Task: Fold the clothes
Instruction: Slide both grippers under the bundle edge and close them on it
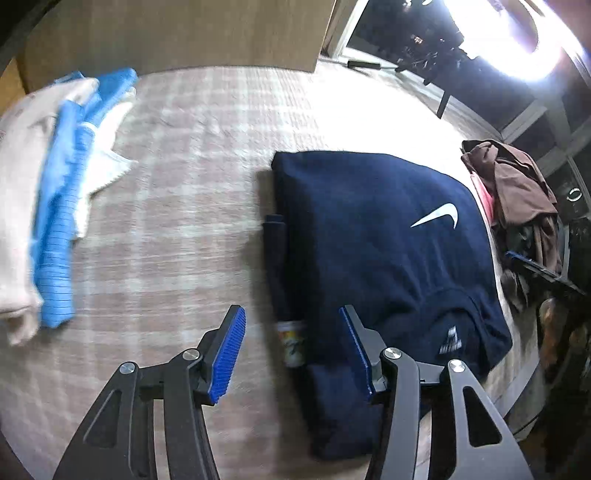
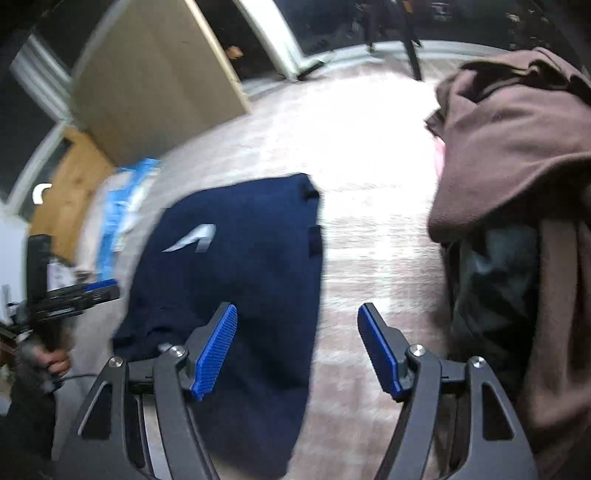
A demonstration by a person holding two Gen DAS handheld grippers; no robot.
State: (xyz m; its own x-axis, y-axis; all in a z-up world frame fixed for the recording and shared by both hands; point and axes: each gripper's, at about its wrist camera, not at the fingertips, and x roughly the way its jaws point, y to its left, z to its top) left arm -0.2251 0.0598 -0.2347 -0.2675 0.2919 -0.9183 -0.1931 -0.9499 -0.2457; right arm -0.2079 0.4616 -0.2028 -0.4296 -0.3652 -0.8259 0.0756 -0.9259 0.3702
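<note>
Left wrist view: a bed with a pale plaid cover (image 1: 192, 177) fills the frame, a wooden board (image 1: 177, 33) standing at its far edge and dark window glass far right under a glaring lamp. The folded navy sweatshirt (image 1: 369, 236) lies right of centre, white swoosh up, its near end under my right finger. A folded stack of cream and light blue garments (image 1: 51, 192) rests at the far left, well apart from it. A brown pile of clothes (image 1: 517, 192) sits at the right edge. My left claw (image 1: 291, 350) is spread wide and empty, one finger over bare cover, the other over the sweatshirt.

Right wrist view: same bed, blurred. The navy sweatshirt (image 2: 236, 280) lies left of centre, partly beneath my left finger. The brown pile (image 2: 513, 147) rises near on the right. My right claw (image 2: 297, 350) is wide open, holding nothing. The left claw (image 2: 85, 291) shows at the far left edge, gripped by a hand (image 2: 55, 360).
</note>
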